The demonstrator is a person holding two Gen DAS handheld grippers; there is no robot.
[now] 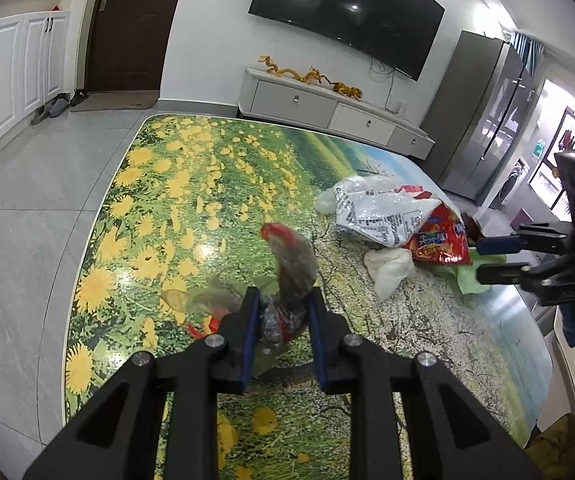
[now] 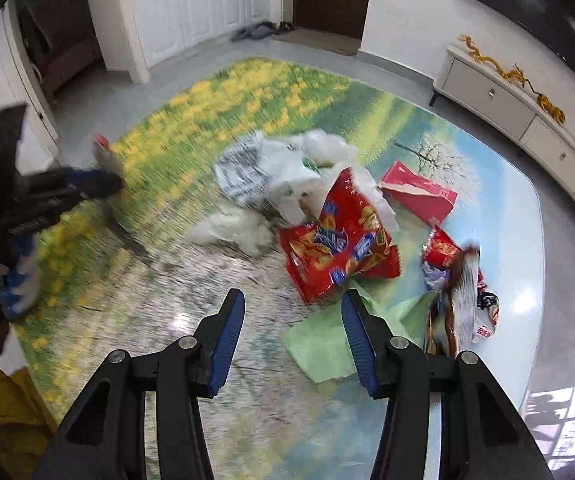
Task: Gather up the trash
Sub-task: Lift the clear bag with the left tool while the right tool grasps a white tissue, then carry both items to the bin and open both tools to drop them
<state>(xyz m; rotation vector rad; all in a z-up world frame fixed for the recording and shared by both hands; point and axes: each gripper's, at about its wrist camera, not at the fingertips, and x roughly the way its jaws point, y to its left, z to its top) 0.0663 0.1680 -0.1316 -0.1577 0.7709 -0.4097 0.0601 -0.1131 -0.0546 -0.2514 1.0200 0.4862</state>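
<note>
My left gripper (image 1: 283,304) is clenched on a crumpled clear wrapper (image 1: 291,264) with red print, held above the table (image 1: 167,184); its loose end sticks up past the fingertips. More clear plastic with red scraps (image 1: 207,304) sits just beside the left finger, low over the flower pattern; I cannot tell if it rests on the surface.

My right gripper (image 2: 293,308) is released, jaws spread wide with nothing between them, hovering over a pale green sheet (image 2: 319,344) lying flat on the table.

Rest of the trash is heaped on the far half:
- red snack bag (image 2: 339,240), touching the green sheet's far edge
- white printed plastic bag (image 2: 255,172) behind it
- crumpled white tissue (image 2: 231,228) just beside the snack bag
- red box (image 2: 419,192), torn open, lying on its side
- 1 more bunch of crumpled red and silver wrappers (image 2: 459,296) to the right of my right gripper

Right view is motion-blurred; small print unreadable.
</note>
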